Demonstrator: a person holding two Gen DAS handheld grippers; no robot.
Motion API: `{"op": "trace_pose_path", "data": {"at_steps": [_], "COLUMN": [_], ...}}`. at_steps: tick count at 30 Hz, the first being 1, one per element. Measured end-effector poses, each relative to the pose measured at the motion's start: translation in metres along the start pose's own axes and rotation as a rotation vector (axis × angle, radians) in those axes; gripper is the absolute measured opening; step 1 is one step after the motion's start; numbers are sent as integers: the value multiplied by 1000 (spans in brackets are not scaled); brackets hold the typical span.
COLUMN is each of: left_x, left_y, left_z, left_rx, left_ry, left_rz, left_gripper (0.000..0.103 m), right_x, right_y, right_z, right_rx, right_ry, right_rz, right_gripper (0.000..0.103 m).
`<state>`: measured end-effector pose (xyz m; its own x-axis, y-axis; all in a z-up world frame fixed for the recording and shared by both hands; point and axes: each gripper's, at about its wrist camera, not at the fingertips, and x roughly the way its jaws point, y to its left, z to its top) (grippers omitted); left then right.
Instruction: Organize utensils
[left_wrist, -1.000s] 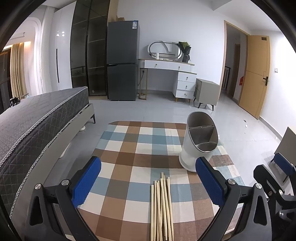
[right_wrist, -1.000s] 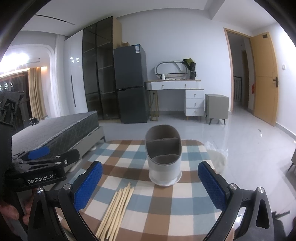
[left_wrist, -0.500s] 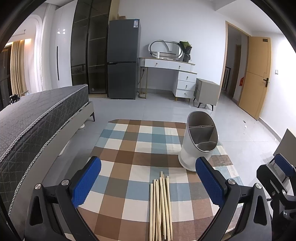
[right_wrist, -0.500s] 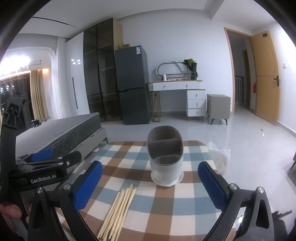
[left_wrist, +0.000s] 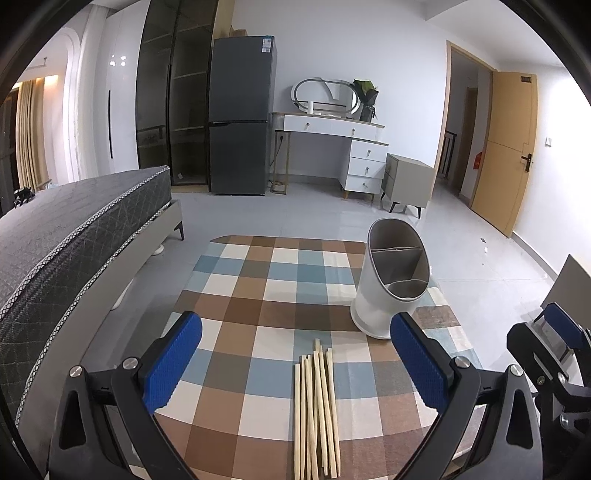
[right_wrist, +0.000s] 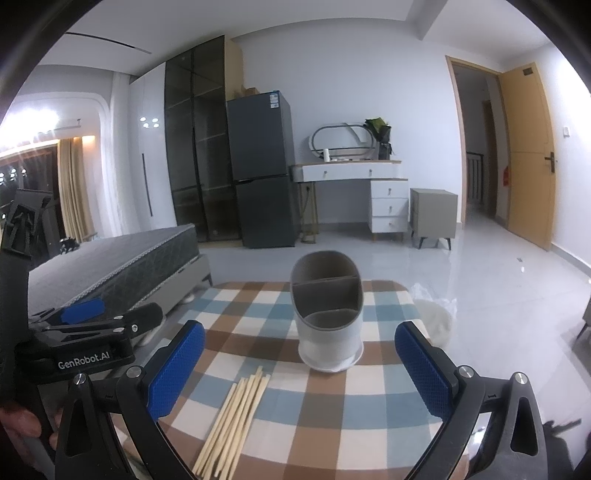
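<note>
Both grippers tilted up and eased back slightly; chopsticks (left_wrist: 317, 410) and holder (left_wrist: 392, 285) sit lower in view.

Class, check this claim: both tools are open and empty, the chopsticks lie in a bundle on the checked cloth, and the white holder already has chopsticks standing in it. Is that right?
Not quite. The white holder is empty; the right wrist view shows bare compartments. The rest holds: left tool and right tool are open and empty, and the chopsticks lie bundled on the checked cloth.

Two wrist fisheyes, side by side above the checked table (left_wrist: 258, 295), both facing the fridge (right_wrist: 262, 170).
</note>
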<state>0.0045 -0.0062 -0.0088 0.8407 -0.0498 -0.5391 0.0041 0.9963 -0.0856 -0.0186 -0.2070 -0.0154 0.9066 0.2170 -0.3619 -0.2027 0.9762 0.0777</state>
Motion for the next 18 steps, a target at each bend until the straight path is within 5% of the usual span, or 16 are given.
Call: {"op": "trace_pose_path", "data": {"at_steps": [10,18], "left_x": [4,26], "left_y": [4,43], "left_z": [0,1], "left_rx": [-41,-103], "left_ry": [56,150], "left_rz": [-7,43], "left_gripper": [99,99], "right_x": [8,49], "right_y": [0,10], "right_z": [-2,-10], "right_rx": [25,40], "right_ry": [46,213], "right_rz": [25,97], "right_gripper": [103,99]}}
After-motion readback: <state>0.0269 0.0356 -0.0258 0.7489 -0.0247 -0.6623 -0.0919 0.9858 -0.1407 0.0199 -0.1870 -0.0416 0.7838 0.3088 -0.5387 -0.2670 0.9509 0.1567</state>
